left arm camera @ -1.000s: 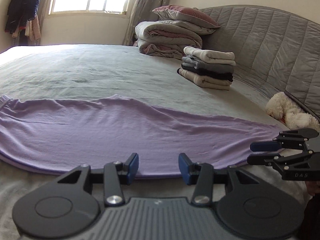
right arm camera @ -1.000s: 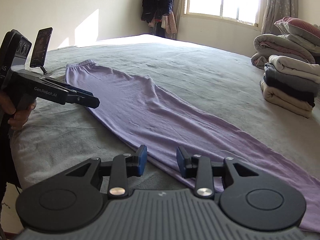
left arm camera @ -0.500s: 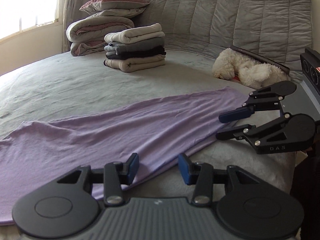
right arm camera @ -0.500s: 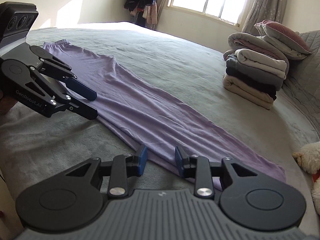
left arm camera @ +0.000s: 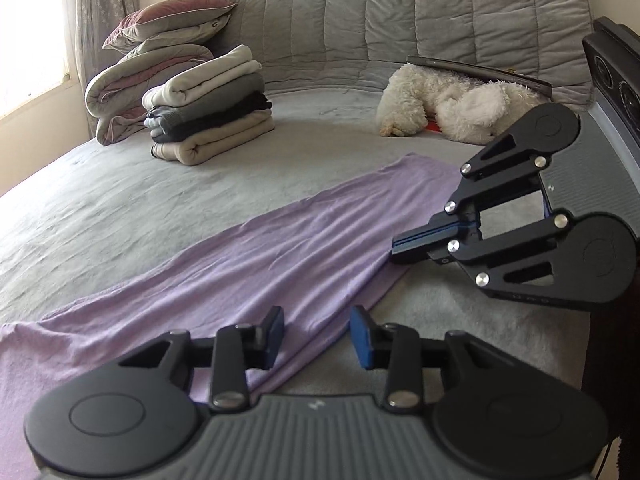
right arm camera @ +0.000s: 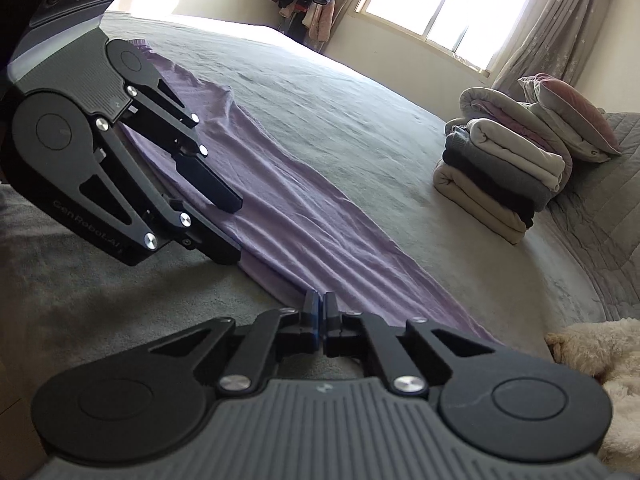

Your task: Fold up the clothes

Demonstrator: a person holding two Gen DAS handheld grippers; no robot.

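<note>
Right gripper point(right arm camera: 320, 308): we see its jaws pressed together on the near edge of the purple garment point(left arm camera: 280, 256), close to that garment's end.
Left gripper point(left arm camera: 316, 332): we note its jaws closing astride the same edge, pads not yet pressing the cloth.
Purple garment: we find it spread long and flat across the grey bed point(left arm camera: 120, 200).
Surroundings: we mark a stack of folded clothes point(left arm camera: 208, 104), pillows point(left arm camera: 168, 20), a white plush toy point(left arm camera: 452, 104).

- Right gripper point(right arm camera: 319, 307): fingers pressed together, pinching the edge of the lilac garment point(left arm camera: 280, 256).
- Left gripper point(left arm camera: 316, 330): tilted downward, fingers apart and closing, astride the garment's edge.
</note>
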